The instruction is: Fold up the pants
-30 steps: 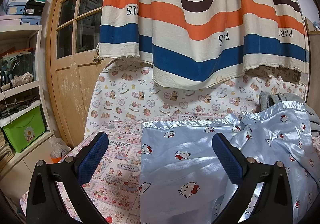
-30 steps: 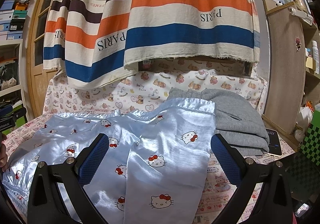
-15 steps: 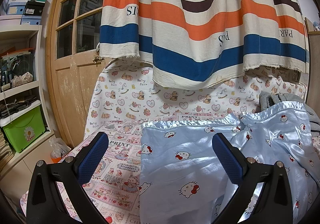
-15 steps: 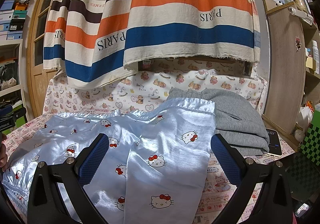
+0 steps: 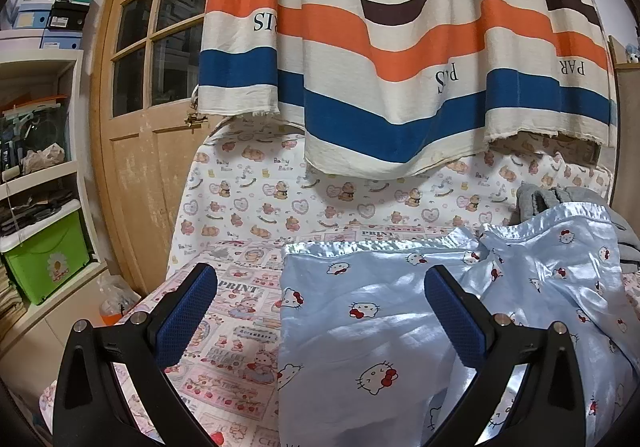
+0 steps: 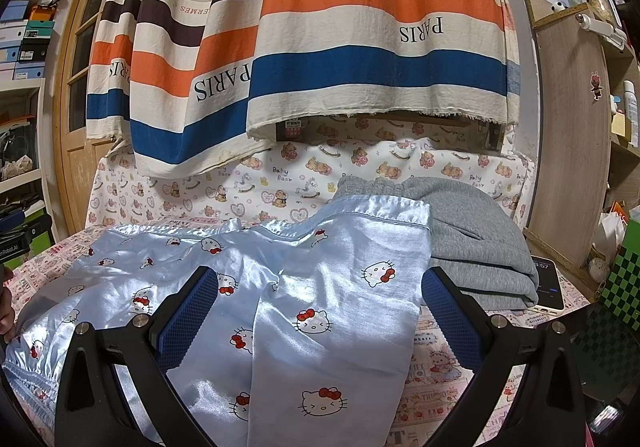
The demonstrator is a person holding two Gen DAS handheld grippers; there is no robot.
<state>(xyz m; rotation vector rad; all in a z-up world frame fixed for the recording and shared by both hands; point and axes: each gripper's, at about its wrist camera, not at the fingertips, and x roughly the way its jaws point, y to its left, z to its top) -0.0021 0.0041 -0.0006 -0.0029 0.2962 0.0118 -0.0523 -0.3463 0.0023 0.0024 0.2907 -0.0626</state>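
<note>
Light blue satin pants [image 5: 380, 311] with a cat-face print lie spread on the patterned table cover [image 5: 240, 311]. In the right wrist view the pants [image 6: 328, 311] show both legs toward me and the waistband at the lower left. My left gripper [image 5: 320, 315] is open above the left part of the pants, holding nothing. My right gripper [image 6: 316, 311] is open above the right leg, holding nothing.
A folded grey garment [image 6: 476, 247] lies at the pants' right, partly under one leg. A phone [image 6: 548, 287] lies beside it. A striped cloth [image 5: 400, 67] hangs behind. A wooden door [image 5: 140, 127], shelves and a green box [image 5: 44, 263] are left; a cabinet [image 6: 568, 147] right.
</note>
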